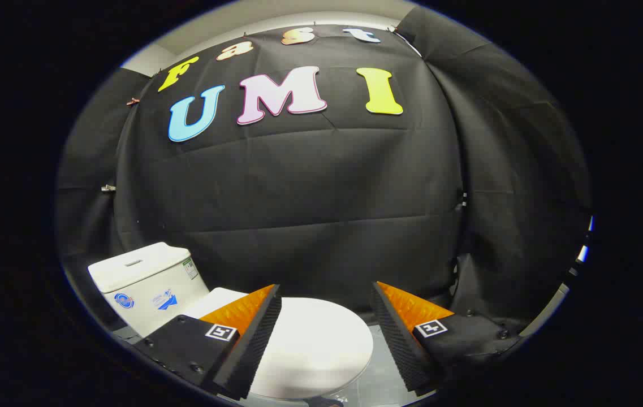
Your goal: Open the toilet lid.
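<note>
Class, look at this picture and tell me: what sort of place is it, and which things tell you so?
Probably a mock bathroom set up in a booth: a white toilet with its lid down, its cistern behind, and black cloth as walls. The open gripper hovers above the lid.

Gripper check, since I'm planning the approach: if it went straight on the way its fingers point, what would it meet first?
Likely the closed toilet lid, which lies between and just ahead of the open gripper. Depth is unclear; if it passes above the lid, the black cloth wall comes next.
</note>
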